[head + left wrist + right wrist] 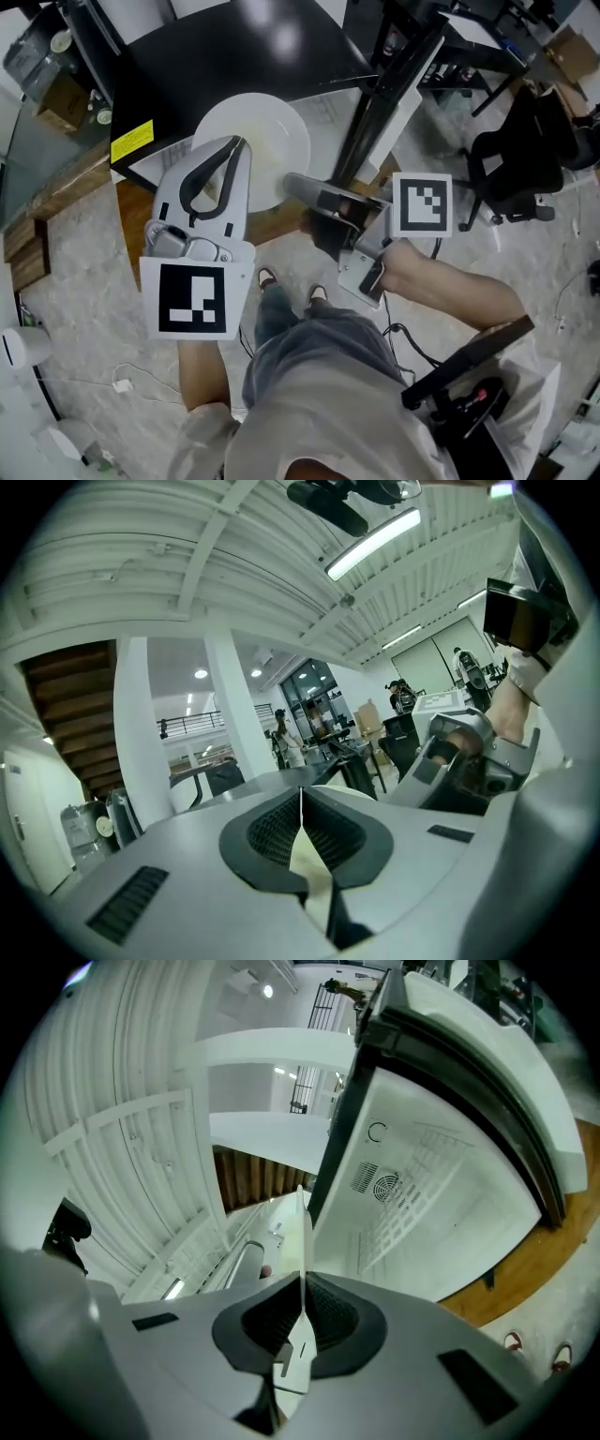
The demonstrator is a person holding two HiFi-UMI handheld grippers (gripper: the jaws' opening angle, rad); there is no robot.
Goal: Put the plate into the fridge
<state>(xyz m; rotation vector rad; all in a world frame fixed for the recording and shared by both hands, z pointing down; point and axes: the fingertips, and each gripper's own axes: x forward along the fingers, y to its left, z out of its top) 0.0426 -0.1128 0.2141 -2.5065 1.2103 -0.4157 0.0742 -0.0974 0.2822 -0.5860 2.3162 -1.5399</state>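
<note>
Plate (267,141): white, stiff, glazed; likely breakable, slippery, moderately heavy
Left gripper (236,148): clamped on near-left rim
Right gripper (295,185): clamped on near-right rim
Hold: rim, opposed sides

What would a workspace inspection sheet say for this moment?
Surface: pale stone floor; wooden base beside and under the fridge.
Job's things: white plate held by its rim, not yet inside; black-topped fridge, its door open.
Clutter: cardboard box at top left.
Grippers: left gripper and right gripper, jaws of both shut on the plate's rim.
Cables: white cable on the floor; black cable near the right forearm.
Surroundings: black office chair; desks beyond.
</note>
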